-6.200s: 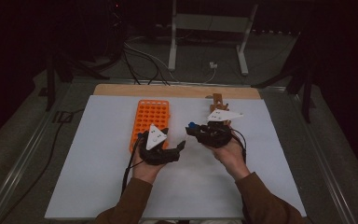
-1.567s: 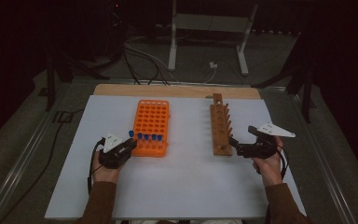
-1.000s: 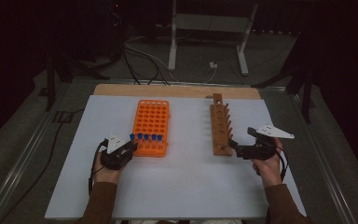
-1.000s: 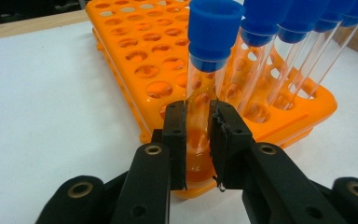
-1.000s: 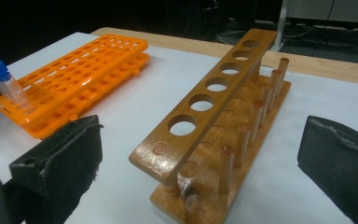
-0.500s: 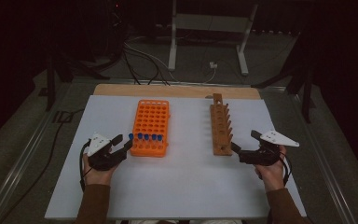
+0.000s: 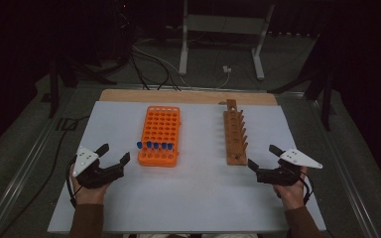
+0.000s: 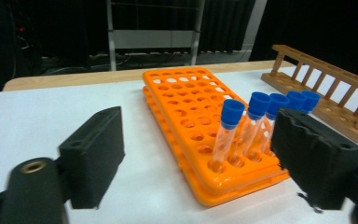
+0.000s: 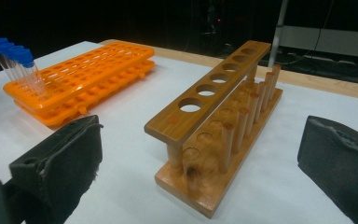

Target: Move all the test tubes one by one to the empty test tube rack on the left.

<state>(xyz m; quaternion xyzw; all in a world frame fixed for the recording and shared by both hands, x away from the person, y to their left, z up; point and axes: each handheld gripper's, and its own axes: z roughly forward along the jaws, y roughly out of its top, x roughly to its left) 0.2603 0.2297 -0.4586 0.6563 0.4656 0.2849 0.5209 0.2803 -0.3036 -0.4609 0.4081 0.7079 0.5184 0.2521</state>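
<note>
An orange tube rack (image 7: 159, 134) lies left of centre on the white mat, with several blue-capped tubes (image 7: 154, 145) upright in its near row. A wooden rack (image 7: 235, 136) with empty holes stands to the right. My left gripper (image 7: 114, 152) hovers to the left of the orange rack's near corner. Its jaws have just been opening and hold nothing. In the left gripper view the tubes (image 8: 242, 126) stand beyond the open gripper (image 8: 200, 156). My right gripper (image 7: 263, 157) is open, just right of the wooden rack's near end (image 9: 214, 135), with nothing gripped.
The white mat (image 7: 193, 193) covers a table whose wooden edge (image 7: 188, 96) shows at the back. Cables and a metal stand (image 7: 218, 29) sit on the dark floor beyond. Metal rails run along both sides.
My left hand has drawn back to the left, away from the orange rack, and its jaws have gone from shut to open. My right hand has drifted slightly right, off the wooden rack.
</note>
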